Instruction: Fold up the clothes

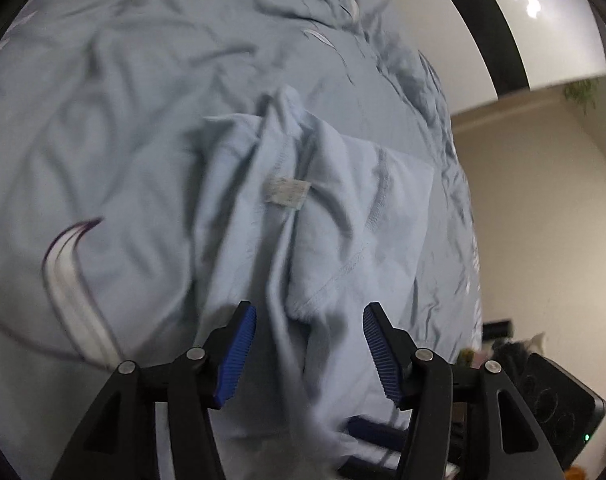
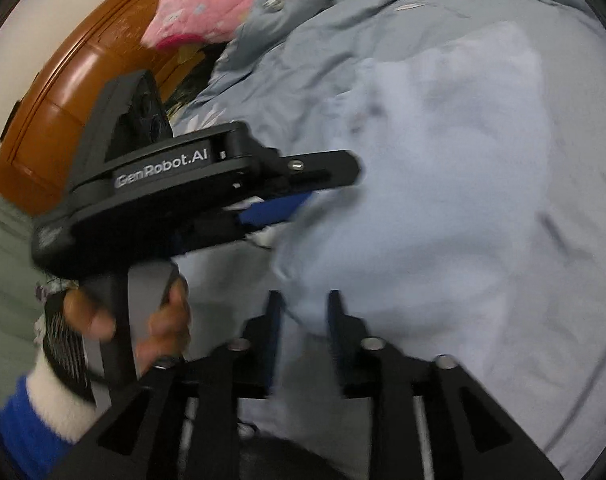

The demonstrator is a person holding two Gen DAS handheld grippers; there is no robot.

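Pale-blue garment [image 1: 323, 208] lying crumpled mid-frame on bed [image 1: 103, 120] in left wrist view, running lengthwise up and away from left hand-held gripper [image 1: 309, 354], jaws gaping around loose cloth. Right wrist view: right hand-held gripper [image 2: 303, 336] narrowly parted, cloth between, grip unclear.

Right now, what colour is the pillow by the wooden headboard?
Pink with small pale flowers; the pillow shows best in the right wrist view.

Between the left gripper's [image 1: 309, 322] black jaws with ribbed blue pads lies a pale blue garment [image 1: 343, 208] bearing a white label [image 1: 289, 192], the grey-blue bedsheet [image 1: 103, 128] beyond carrying white-and-purple leaf prints, while past the right gripper's [image 2: 305, 304] jaws sit a pink floral pillow [image 2: 207, 4] and glossy orange-brown headboard [image 2: 63, 92].
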